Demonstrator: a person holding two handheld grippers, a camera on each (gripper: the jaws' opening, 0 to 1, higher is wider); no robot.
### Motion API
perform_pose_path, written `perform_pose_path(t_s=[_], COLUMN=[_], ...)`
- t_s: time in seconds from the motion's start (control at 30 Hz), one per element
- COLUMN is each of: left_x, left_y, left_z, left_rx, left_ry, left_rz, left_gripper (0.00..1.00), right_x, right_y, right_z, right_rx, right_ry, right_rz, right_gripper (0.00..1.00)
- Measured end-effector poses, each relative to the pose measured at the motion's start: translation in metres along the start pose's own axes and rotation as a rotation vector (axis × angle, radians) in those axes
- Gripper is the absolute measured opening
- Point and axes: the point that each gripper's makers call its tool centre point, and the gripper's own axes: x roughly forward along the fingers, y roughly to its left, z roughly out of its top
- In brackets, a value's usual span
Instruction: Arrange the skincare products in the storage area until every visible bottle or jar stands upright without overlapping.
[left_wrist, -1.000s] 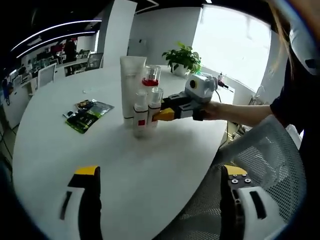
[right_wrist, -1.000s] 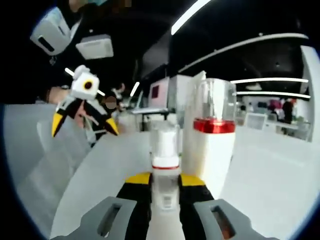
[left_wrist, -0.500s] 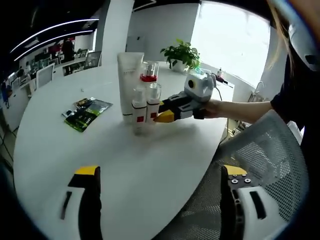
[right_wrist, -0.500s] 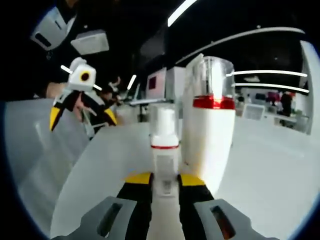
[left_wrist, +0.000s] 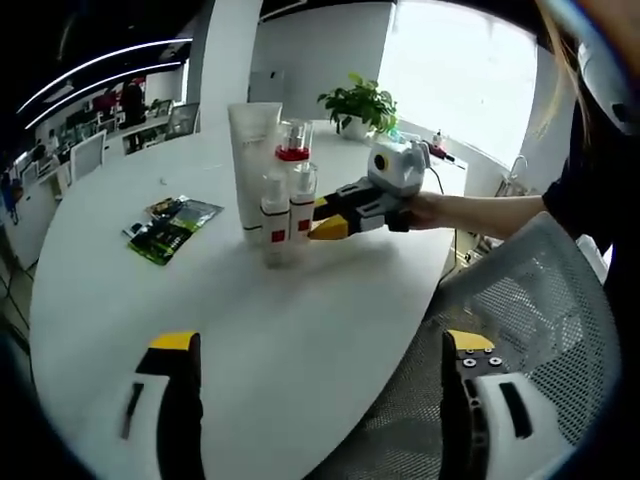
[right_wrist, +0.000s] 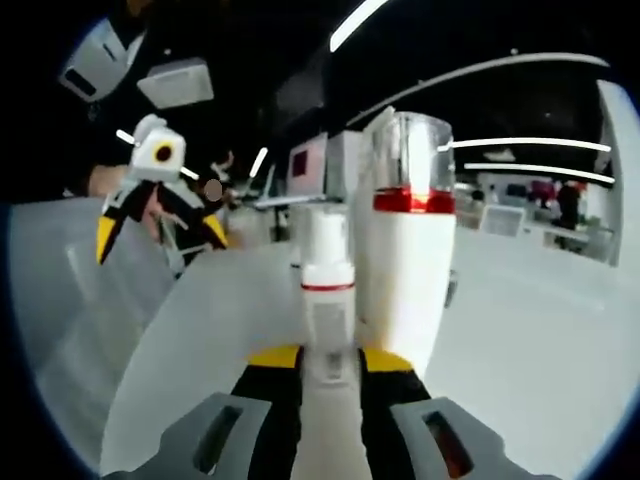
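Bottles (left_wrist: 277, 205) stood upright, clustered on table (left_wrist: 300, 330) | my right gripper (right_wrist: 326, 362) pinched small pump bottle (right_wrist: 327, 300), seating it beside the tall one; left gripper (left_wrist: 315, 385) wide open, empty, clear

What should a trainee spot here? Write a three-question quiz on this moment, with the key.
1. True or false: the right claw is shut on a small white bottle.
2. The green packet on the table is: A) lying flat, B) standing upright, C) held in a claw.
3. Fill in: the left claw hangs with its jaws ____.
Key: 1 true; 2 A; 3 open.
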Motion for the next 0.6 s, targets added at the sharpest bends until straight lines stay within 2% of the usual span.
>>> perform_pose_path(t_s=[0.3,0.47,0.53,0.6], left_x=[0.003,0.003,0.003,0.004], left_y=[-0.001,0.000,0.003,0.005], left_z=[-0.006,-0.007,-0.008,-0.010], left_rx=[0.008,-0.014,-0.028,-0.038], left_ry=[0.028,0.027,0.026,0.032], left_rz=[0.000,0.000,0.004,0.010], left_gripper=[0.95,0.95,0.95,0.95], right_x=[-0.022,-0.034,-0.039,-0.045], right_y=[0.003,0.012,0.021,0.025], right_z=[-0.007,0.004,0.013,0.022], right_rx=[0.055,0.084,0.112,0.103], right_ry=[0.021,0.019,0.035,0.035], right_rz=[-0.054,-0.074,-0.080,-0.089], right_gripper=[0.16,0.23,0.25,0.27])
